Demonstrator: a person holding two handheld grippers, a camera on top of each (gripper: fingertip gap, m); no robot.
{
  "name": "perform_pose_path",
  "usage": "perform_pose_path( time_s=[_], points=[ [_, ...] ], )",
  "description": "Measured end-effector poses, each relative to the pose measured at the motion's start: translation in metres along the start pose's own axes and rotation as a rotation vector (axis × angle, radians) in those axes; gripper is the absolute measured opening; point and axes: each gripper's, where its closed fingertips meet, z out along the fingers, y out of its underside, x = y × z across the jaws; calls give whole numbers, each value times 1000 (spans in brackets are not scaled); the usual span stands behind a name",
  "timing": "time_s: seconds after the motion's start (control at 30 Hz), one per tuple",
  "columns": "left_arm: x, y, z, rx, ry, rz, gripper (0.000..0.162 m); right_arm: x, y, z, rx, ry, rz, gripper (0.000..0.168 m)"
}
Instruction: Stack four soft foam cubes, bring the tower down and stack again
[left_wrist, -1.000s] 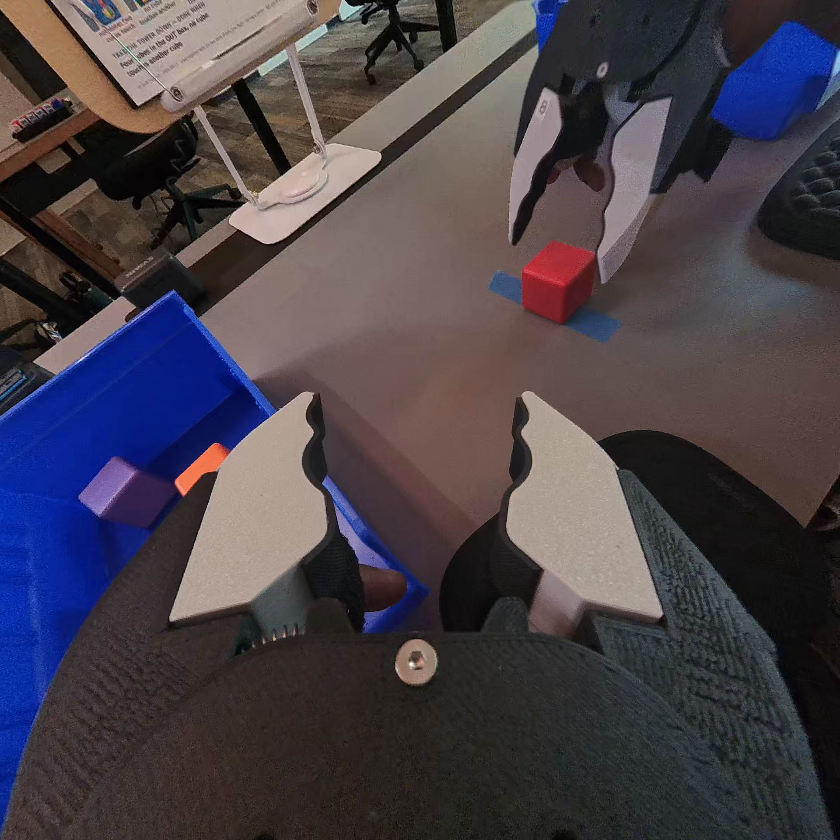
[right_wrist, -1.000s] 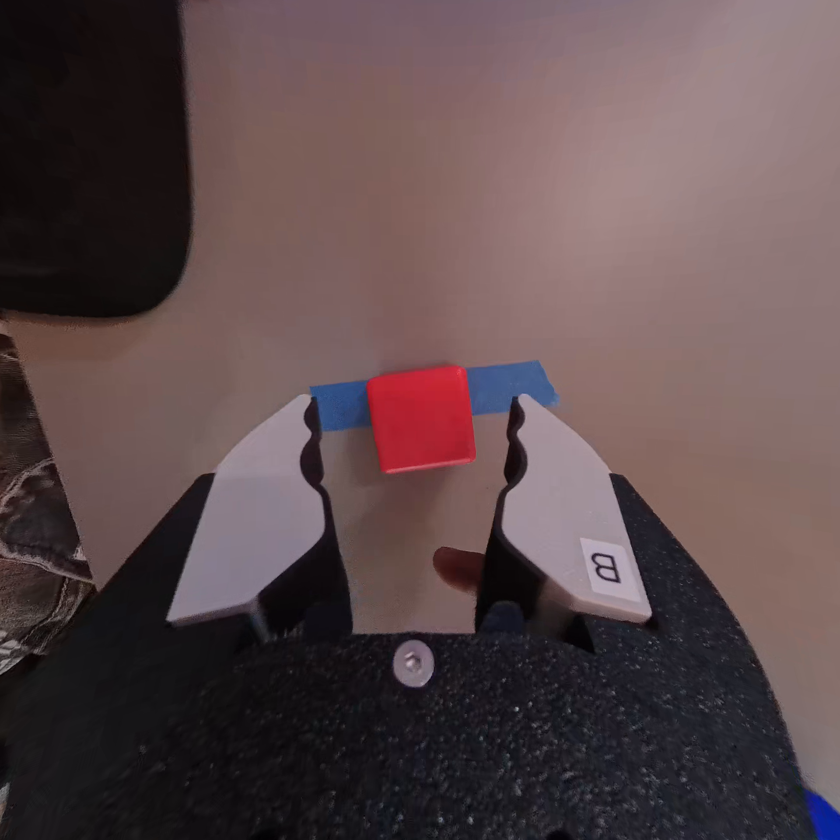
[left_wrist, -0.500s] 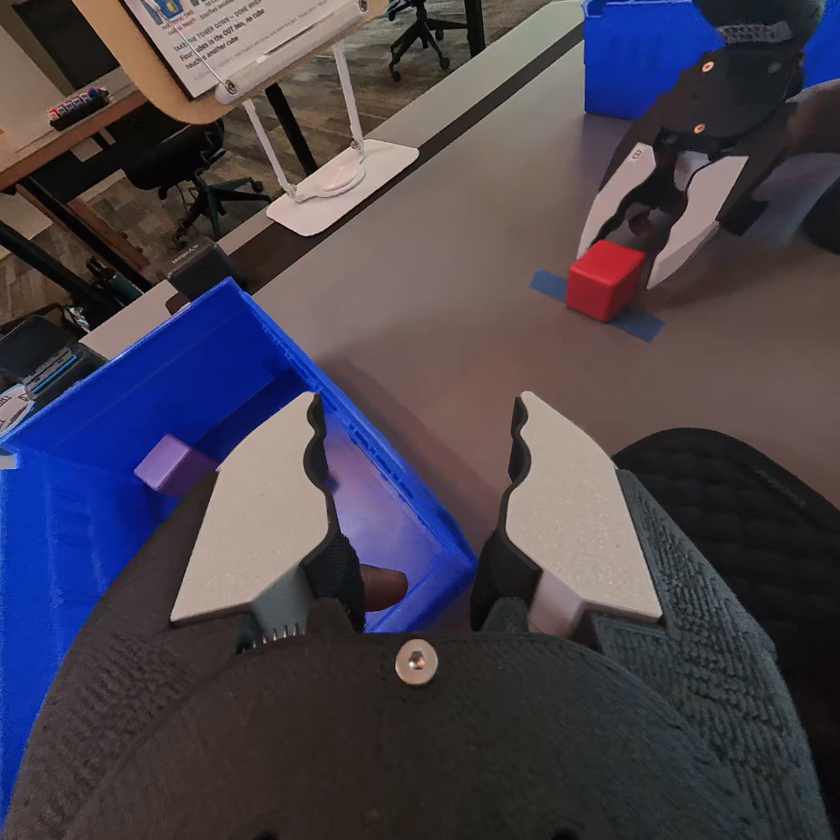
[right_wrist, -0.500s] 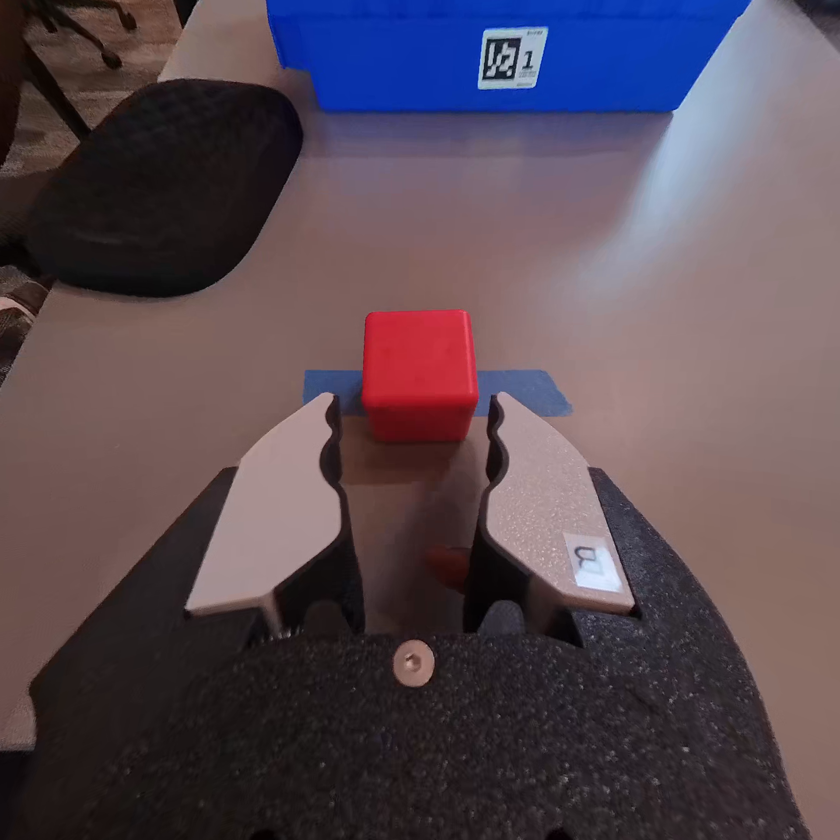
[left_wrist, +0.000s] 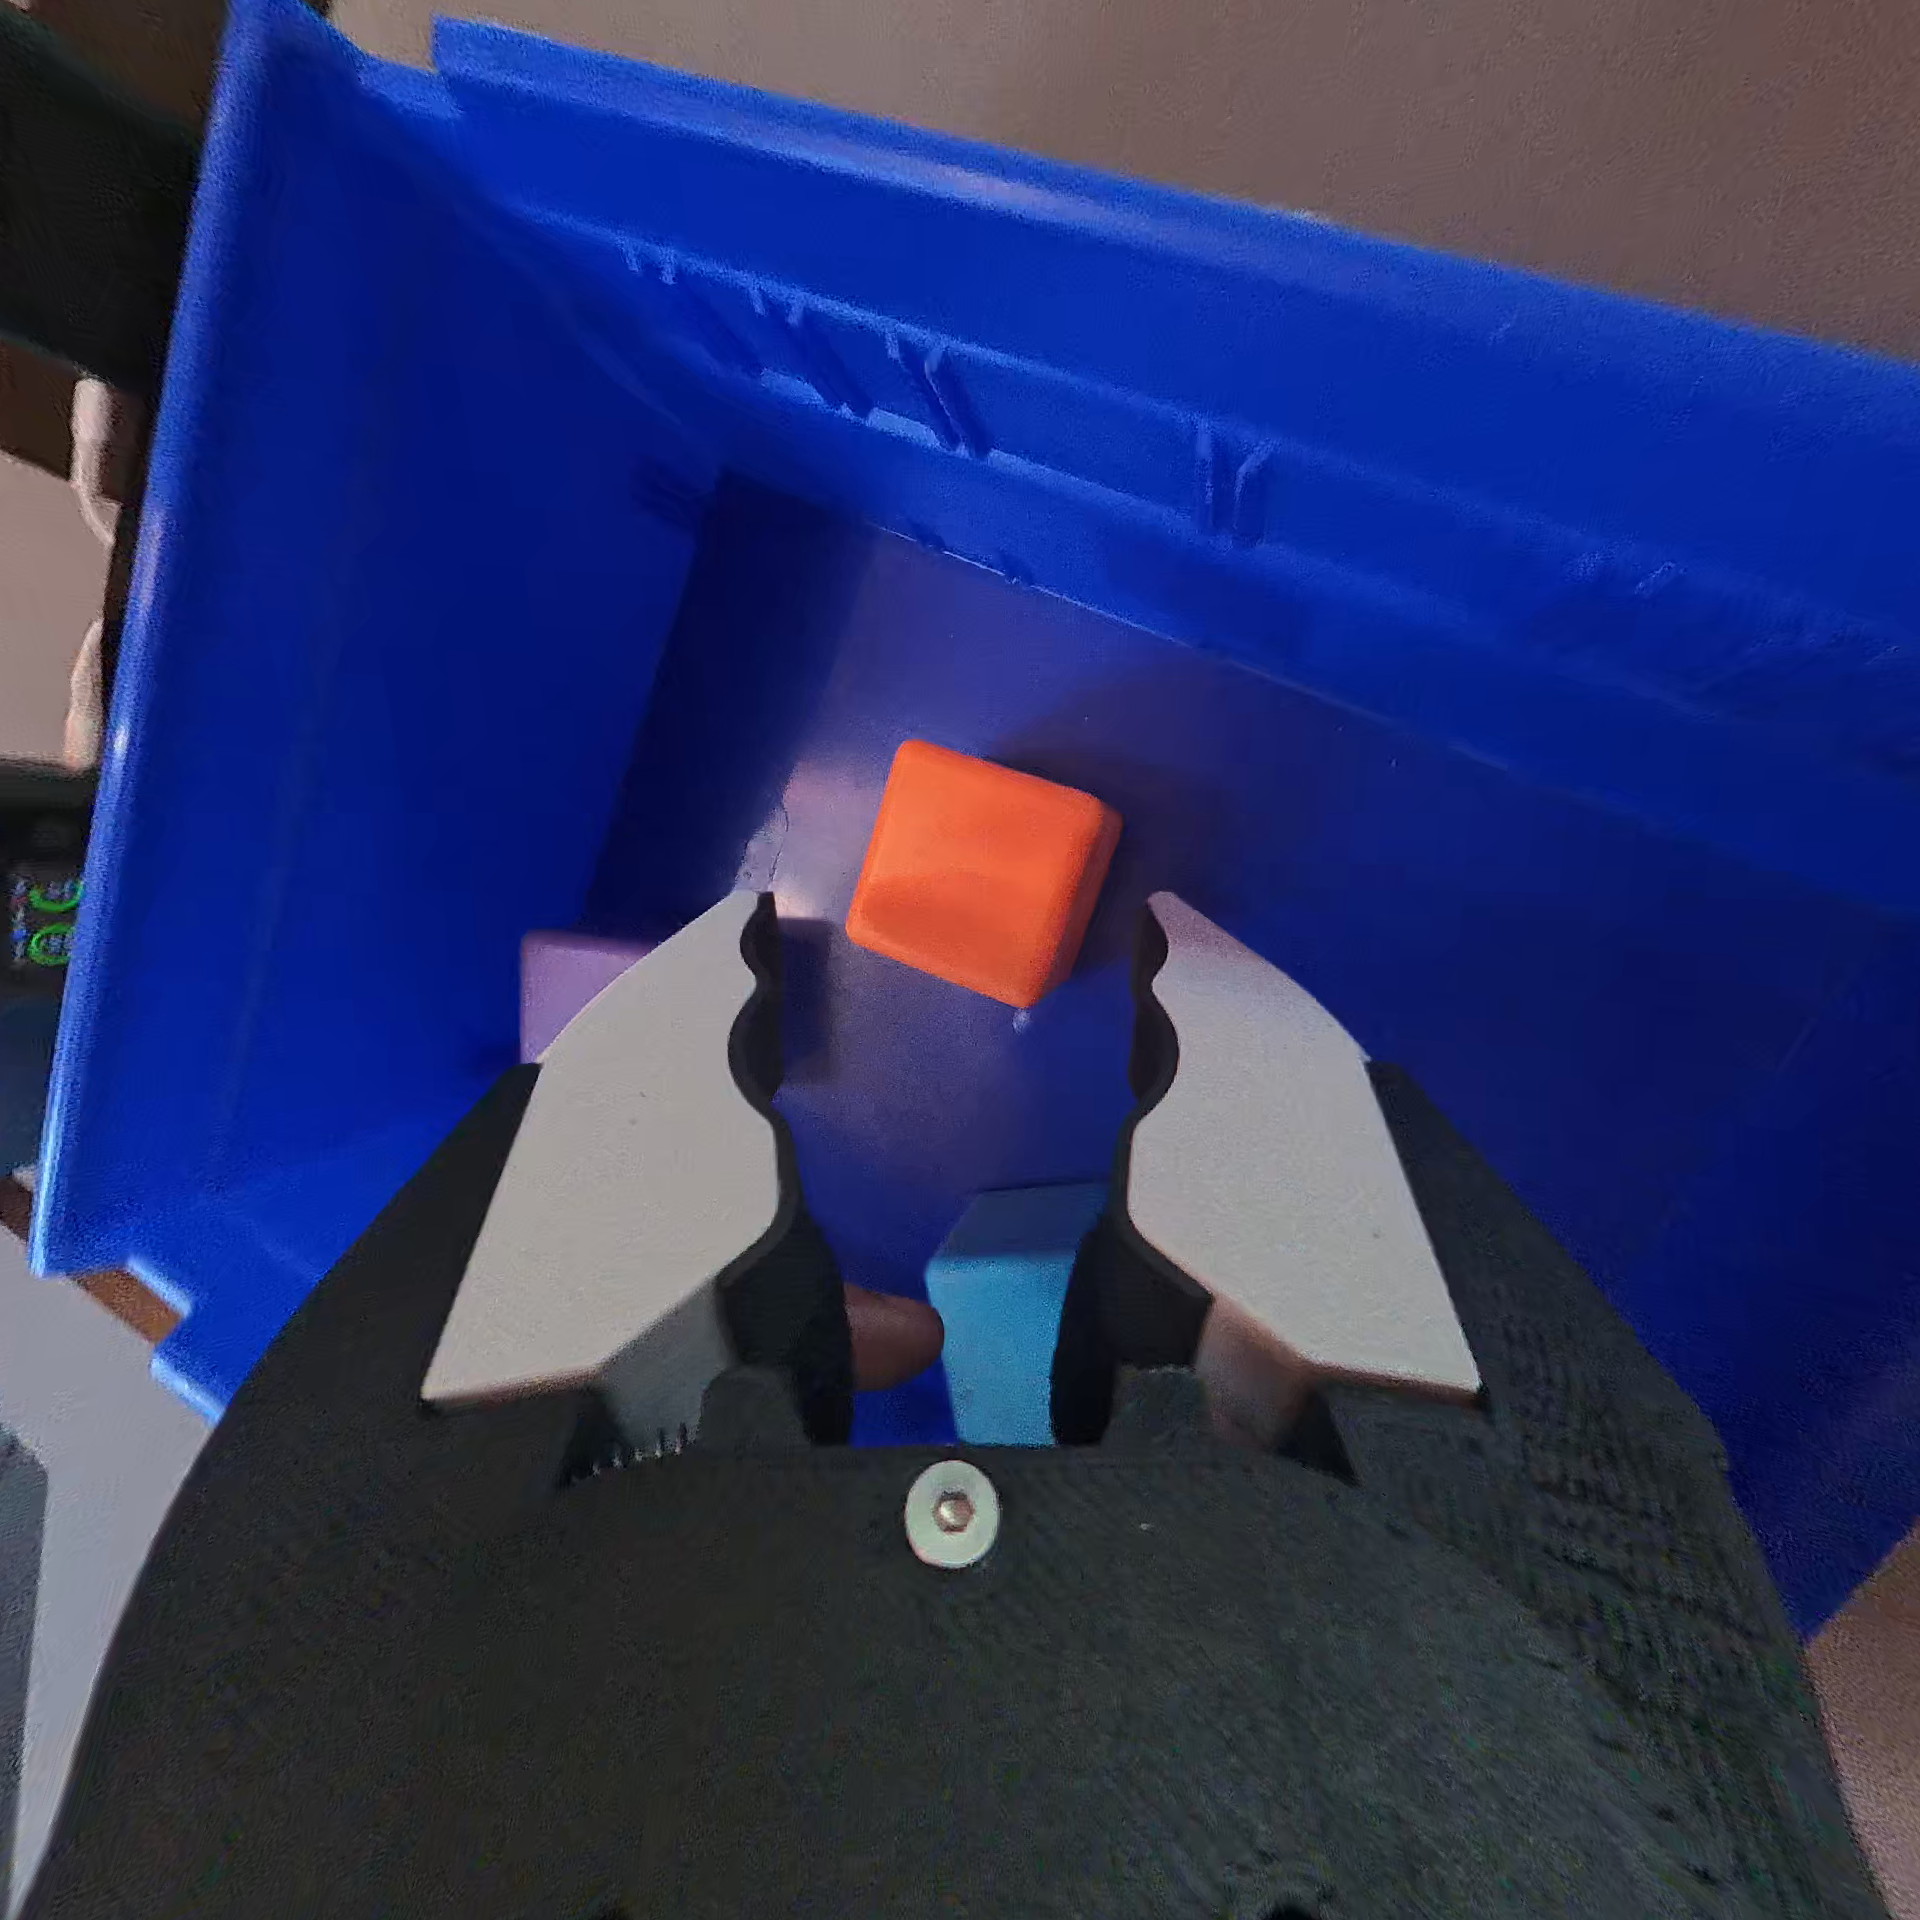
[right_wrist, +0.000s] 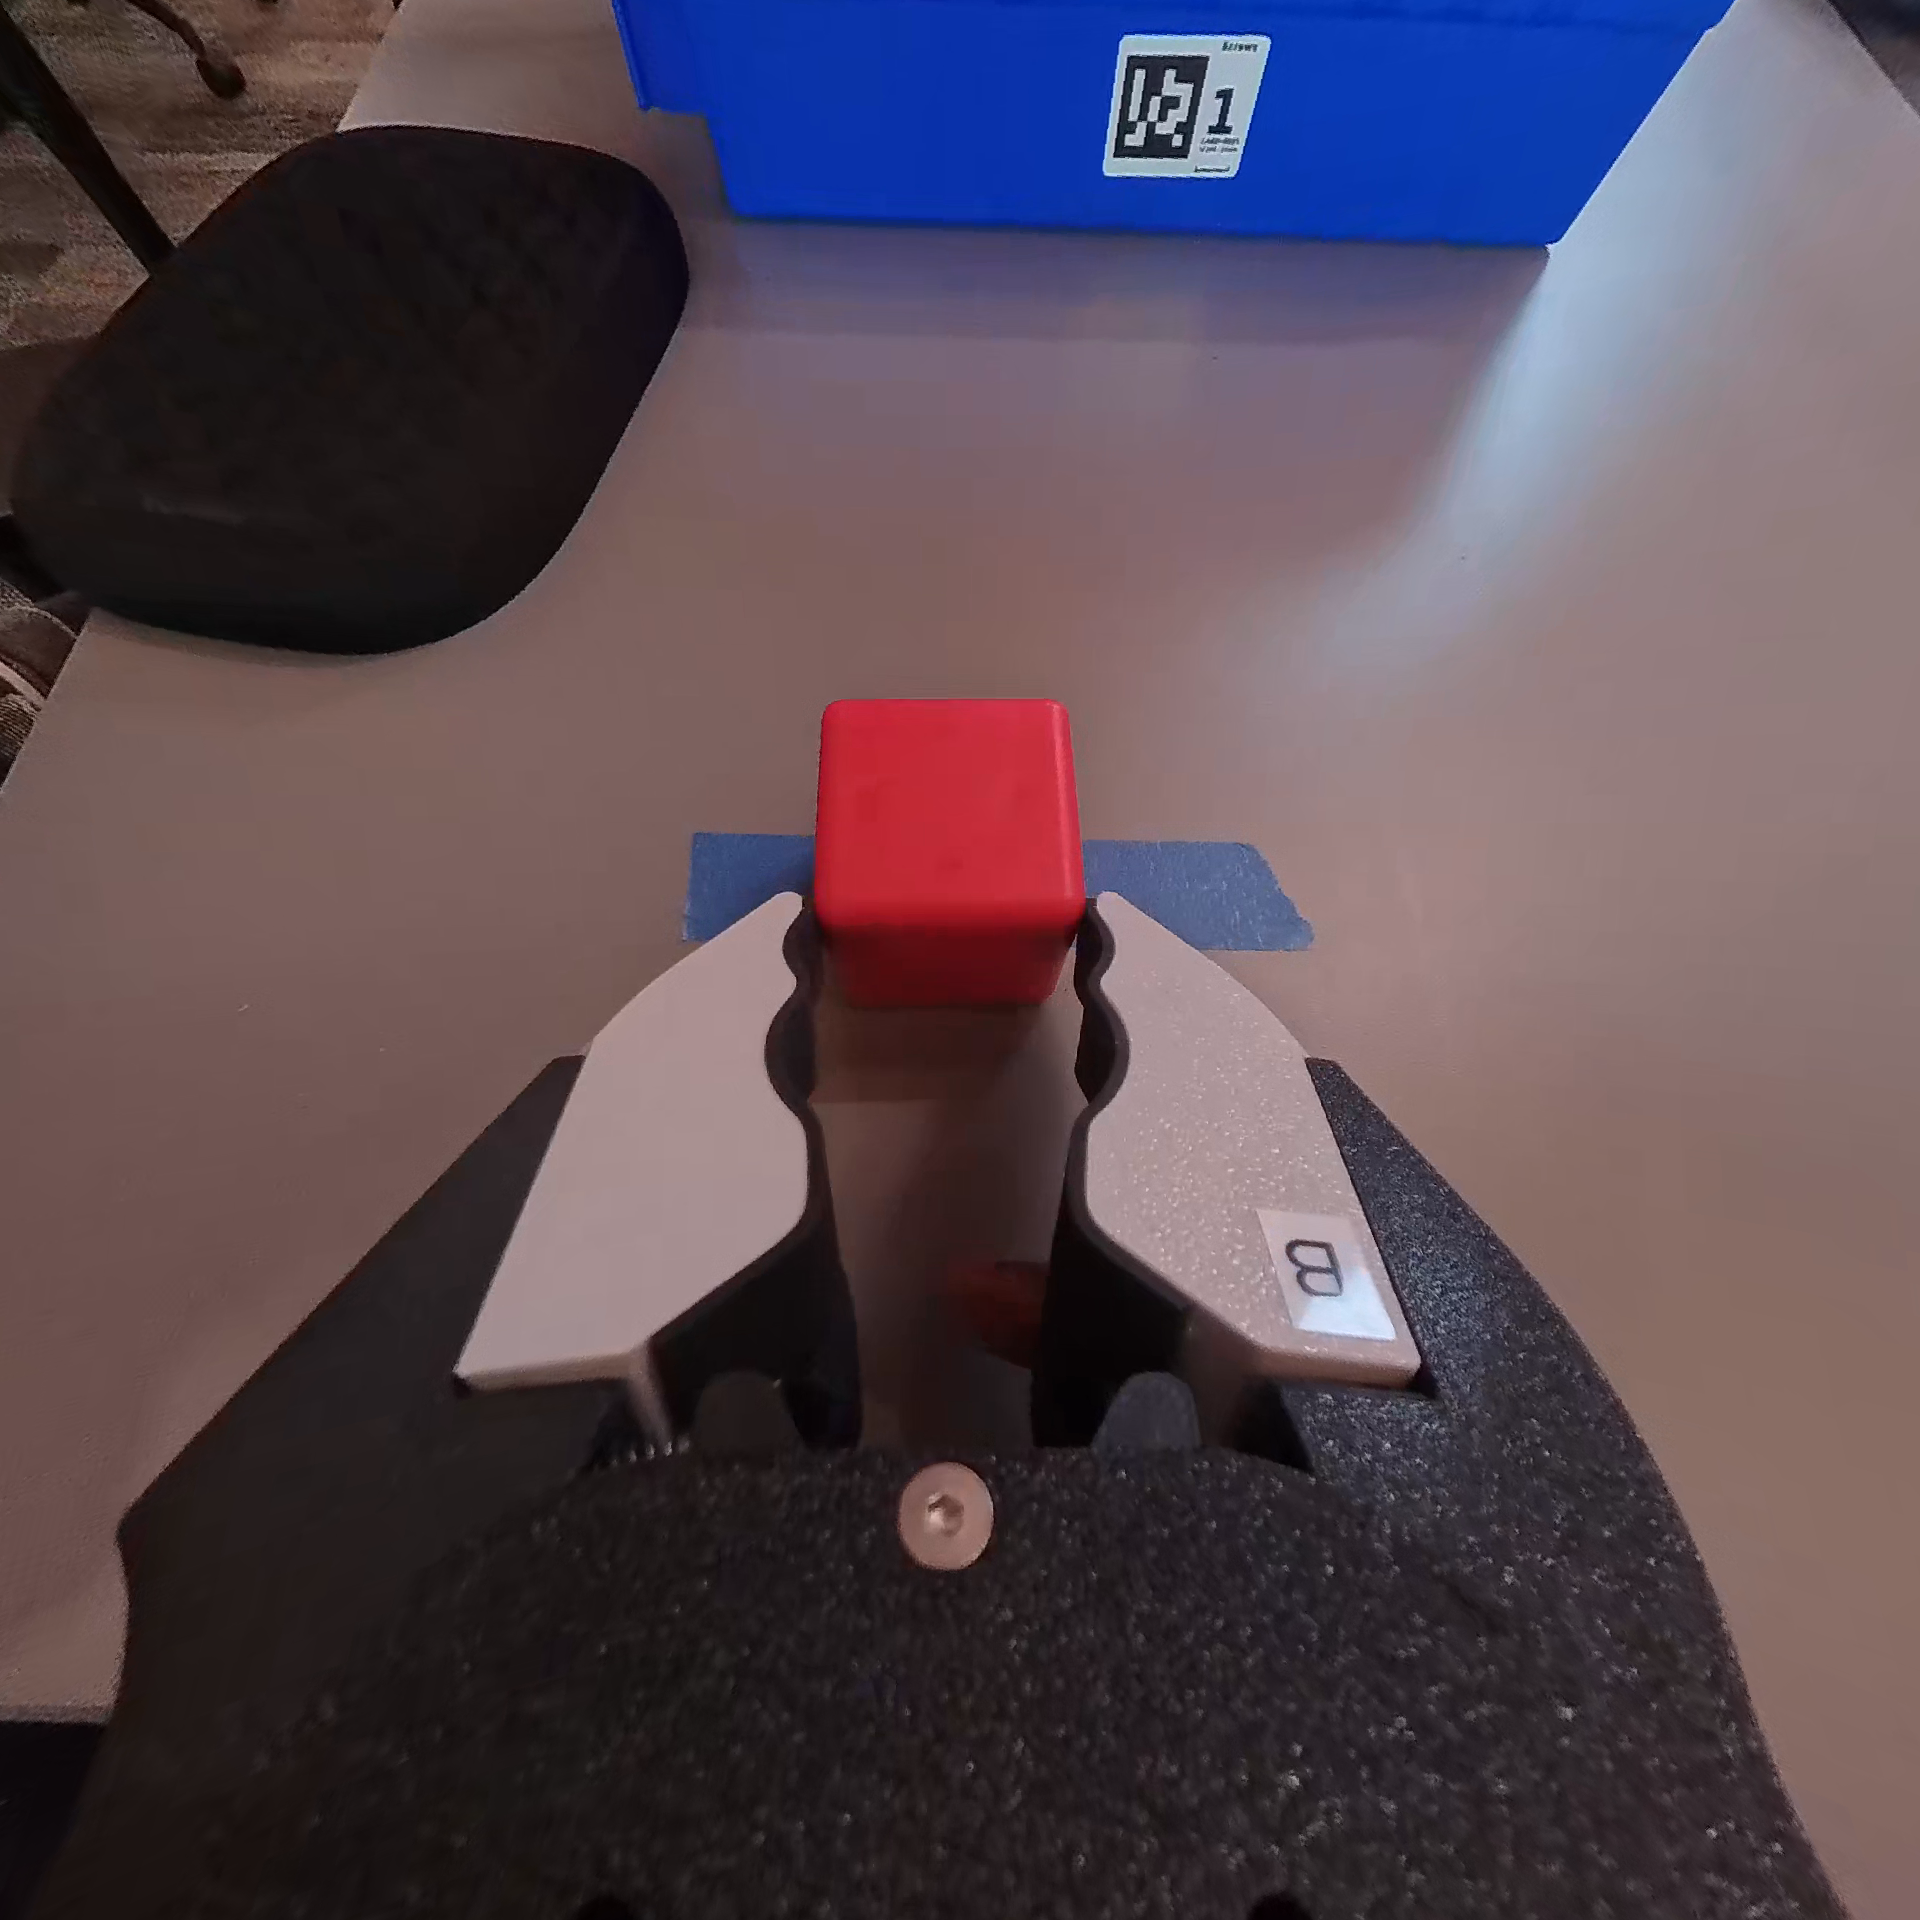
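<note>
In the left wrist view my left gripper (left_wrist: 956, 904) is open and empty, pointing down into a blue bin (left_wrist: 416, 623). An orange cube (left_wrist: 977, 873) lies on the bin floor just beyond the fingertips. A purple cube (left_wrist: 566, 982) is half hidden behind the left finger. A light blue cube (left_wrist: 1003, 1299) shows between the fingers near their base. In the right wrist view a red cube (right_wrist: 945, 810) rests on the table on a strip of blue tape (right_wrist: 1184, 894). My right gripper (right_wrist: 945, 904) has its fingertips pressed against the cube's near corners.
A second blue bin (right_wrist: 935, 125) with a white marker tag stands at the far end of the table. A black oval pad (right_wrist: 343, 384) lies at the table's left edge. Grey table (right_wrist: 1455, 623) lies right of the red cube. Left tips to right tips: about 35 cm.
My left gripper swung left and tipped down into the bin, bringing the orange and light blue cubes into view. My right gripper moved forward and narrowed onto the red cube.
</note>
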Motion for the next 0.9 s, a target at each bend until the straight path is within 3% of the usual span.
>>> perform_pose_path(
  time_s=[0.13,0.17,0.33,0.47,0.57,0.7,0.77,0.9],
  points=[
    [9,12,25,-75,161,29,60,0,0,0,0,-2,2,47],
    [7,14,29,-87,159,37,51,0,0,0,0,-2,2,47],
    [-12,1,-3,-78,5,-47,50,0,0,1,0,-2,3,47],
    [-6,-66,-64,6,-88,-98,50,-1,0,1,0,2,3,48],
    [39,-143,-86,122,-30,-44,50,-1,0,2,-1,6,2,48],
    [123,-209,-51,111,146,150,50,-1,0,2,-1,8,4,47],
    [152,-222,-21,65,224,204,50,-1,0,2,-1,10,4,47],
    [162,-236,21,24,256,195,50,-1,0,2,-1,13,5,47]
  ],
)
